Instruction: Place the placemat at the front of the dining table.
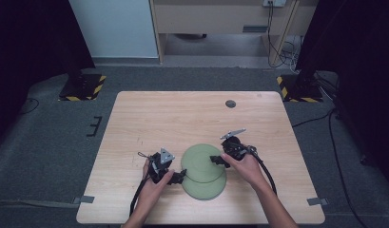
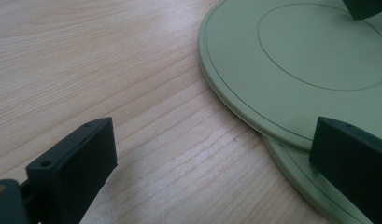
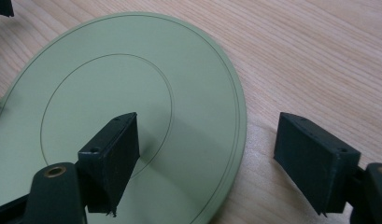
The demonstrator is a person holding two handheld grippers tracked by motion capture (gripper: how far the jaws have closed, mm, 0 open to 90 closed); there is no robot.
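Two flat pale green plates lie overlapped near the table's front middle, the upper plate (image 1: 201,161) partly covering the lower plate (image 1: 211,189). My left gripper (image 1: 179,177) is at their left edge and stands open; in the left gripper view (image 2: 212,163) one jaw hangs over bare wood and the other over the rims of the upper plate (image 2: 296,60) and the lower plate (image 2: 300,186). My right gripper (image 1: 217,160) is at the upper plate's right side, also open. In the right gripper view (image 3: 212,158) its jaws straddle the plate's (image 3: 132,70) rim without touching it.
The wooden table (image 1: 182,114) has a small dark round cap (image 1: 230,103) near its far edge. Black stands on yellow-and-black striped bases (image 1: 82,88) sit on the floor behind both far corners. Cables trail from both grippers toward the table's front edge.
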